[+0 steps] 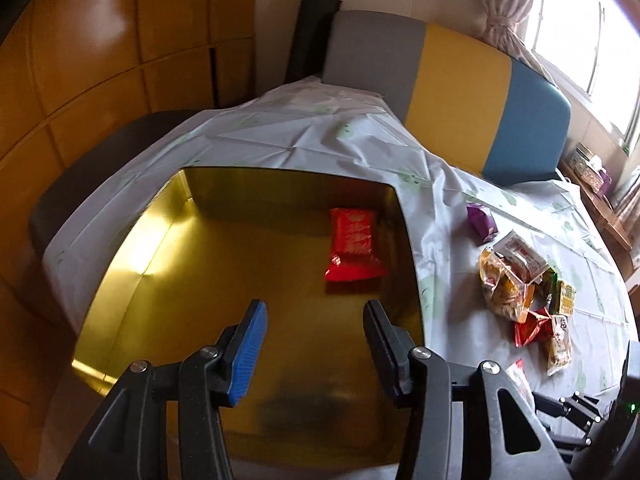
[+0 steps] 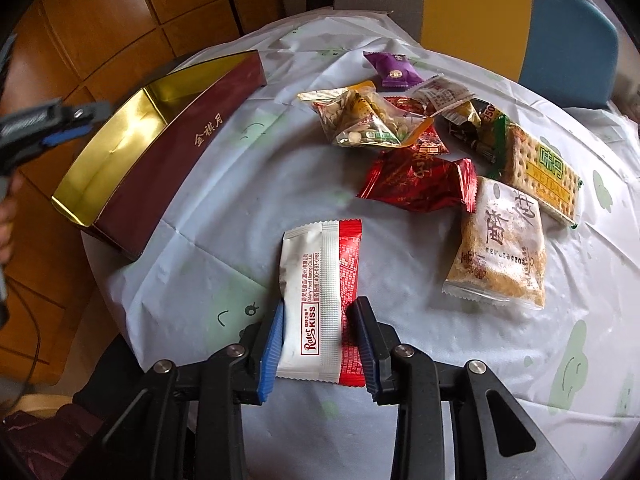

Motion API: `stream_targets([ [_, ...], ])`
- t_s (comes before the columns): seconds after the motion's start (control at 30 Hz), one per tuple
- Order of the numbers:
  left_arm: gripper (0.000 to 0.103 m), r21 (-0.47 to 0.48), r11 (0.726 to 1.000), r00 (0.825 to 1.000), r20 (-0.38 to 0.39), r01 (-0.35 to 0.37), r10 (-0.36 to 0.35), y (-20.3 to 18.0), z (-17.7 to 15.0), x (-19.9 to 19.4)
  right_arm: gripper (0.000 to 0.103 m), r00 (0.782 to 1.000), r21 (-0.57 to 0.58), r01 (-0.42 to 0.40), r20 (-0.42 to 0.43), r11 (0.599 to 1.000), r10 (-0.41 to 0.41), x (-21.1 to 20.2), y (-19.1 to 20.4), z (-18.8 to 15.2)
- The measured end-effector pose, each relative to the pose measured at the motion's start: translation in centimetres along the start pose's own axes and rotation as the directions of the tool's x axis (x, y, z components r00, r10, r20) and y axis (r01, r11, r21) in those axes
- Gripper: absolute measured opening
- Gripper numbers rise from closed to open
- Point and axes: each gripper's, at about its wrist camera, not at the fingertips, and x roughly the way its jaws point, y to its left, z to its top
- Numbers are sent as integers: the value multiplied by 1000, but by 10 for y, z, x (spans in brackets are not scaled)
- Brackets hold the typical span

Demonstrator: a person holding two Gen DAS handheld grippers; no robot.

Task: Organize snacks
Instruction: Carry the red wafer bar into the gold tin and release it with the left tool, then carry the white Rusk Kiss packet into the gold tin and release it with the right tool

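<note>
Left gripper (image 1: 314, 312) open over tin (image 1: 416, 280), 1 packet (image 1: 354, 246) inside

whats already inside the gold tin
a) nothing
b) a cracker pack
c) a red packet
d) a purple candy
c: the left wrist view shows one red packet lying on the floor of the gold tin; the purple candy sits outside on the tablecloth.

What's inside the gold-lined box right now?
One red snack packet lies on the floor of the gold-lined box, near its far right corner. The near part of the floor is hidden behind the open left gripper, so anything there can't be confirmed.
</note>
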Motion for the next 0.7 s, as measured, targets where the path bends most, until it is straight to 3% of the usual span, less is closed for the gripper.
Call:
stream_targets([
  [0.3,51,-11,1000,999,41,-23,24,9,-14,-19,33,999,60,-43,12,997,43,-6,4,8],
  [0.7,51,-42,998,998,43,-47,48,27,-23,-24,33,970,61,-232,85,971,227,-31,53,59],
])
